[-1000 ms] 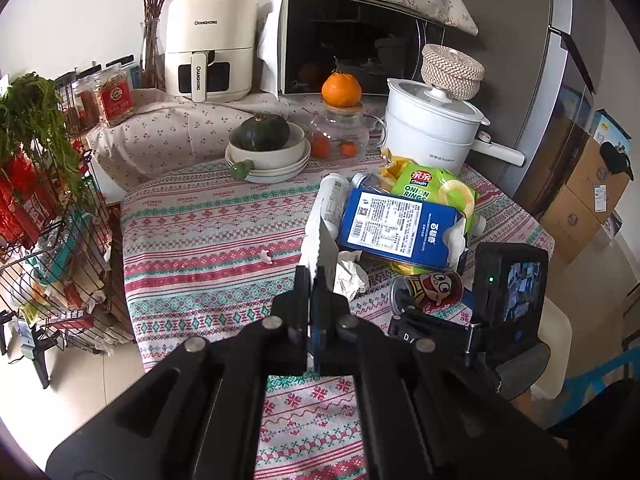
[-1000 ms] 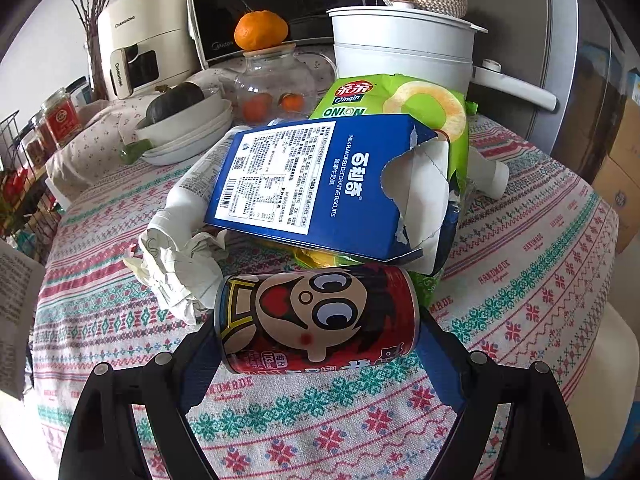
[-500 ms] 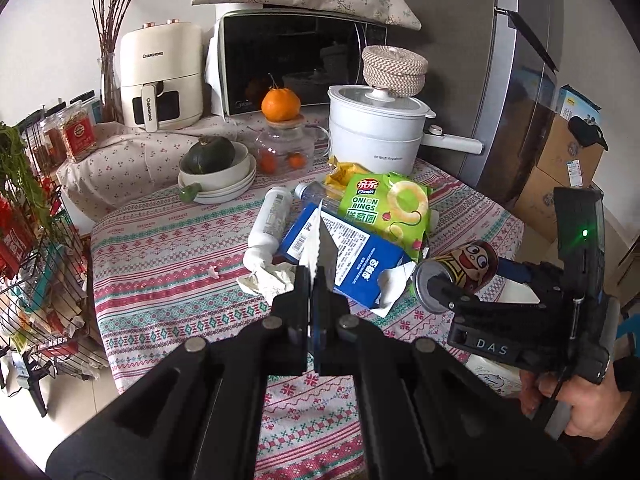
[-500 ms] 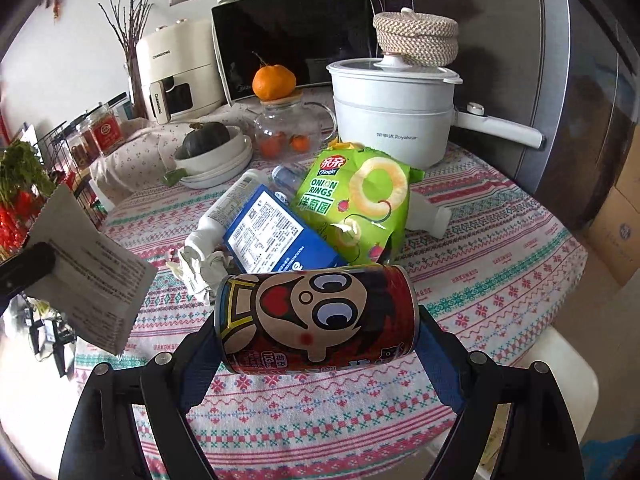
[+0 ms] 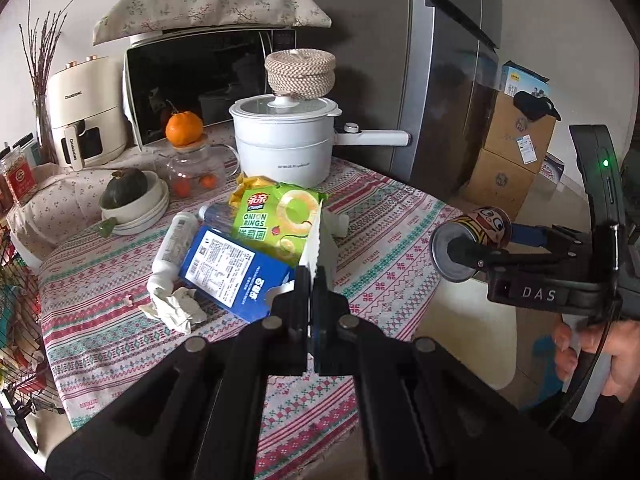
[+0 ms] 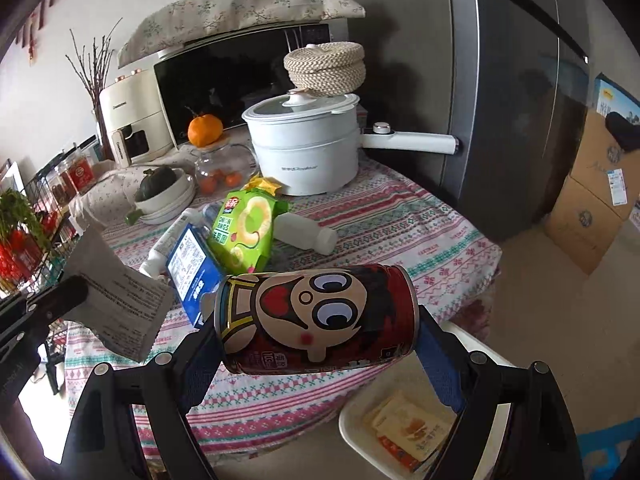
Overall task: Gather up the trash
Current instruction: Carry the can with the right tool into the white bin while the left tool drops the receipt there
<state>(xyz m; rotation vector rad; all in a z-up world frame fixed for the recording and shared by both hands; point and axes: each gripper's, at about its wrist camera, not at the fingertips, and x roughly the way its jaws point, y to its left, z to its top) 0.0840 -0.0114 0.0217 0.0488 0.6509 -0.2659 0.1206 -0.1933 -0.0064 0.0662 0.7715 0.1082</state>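
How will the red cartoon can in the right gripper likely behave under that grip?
The can is clamped end to end in the right gripper, so it probably resists crushing. Its smooth round wall suggests it would roll if set down sideways. Whether it is empty cannot be told.

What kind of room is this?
Most likely a home kitchen or dining corner: a microwave and air fryer stand behind a cloth-covered table, with a tall fridge beside it and an electric pot on the table.

"ONION RINGS" on green snack bag [image 5: 276,220], "DAS" on right tongs [image 5: 470,250], "CHANGHONG" on air fryer [image 5: 86,116]
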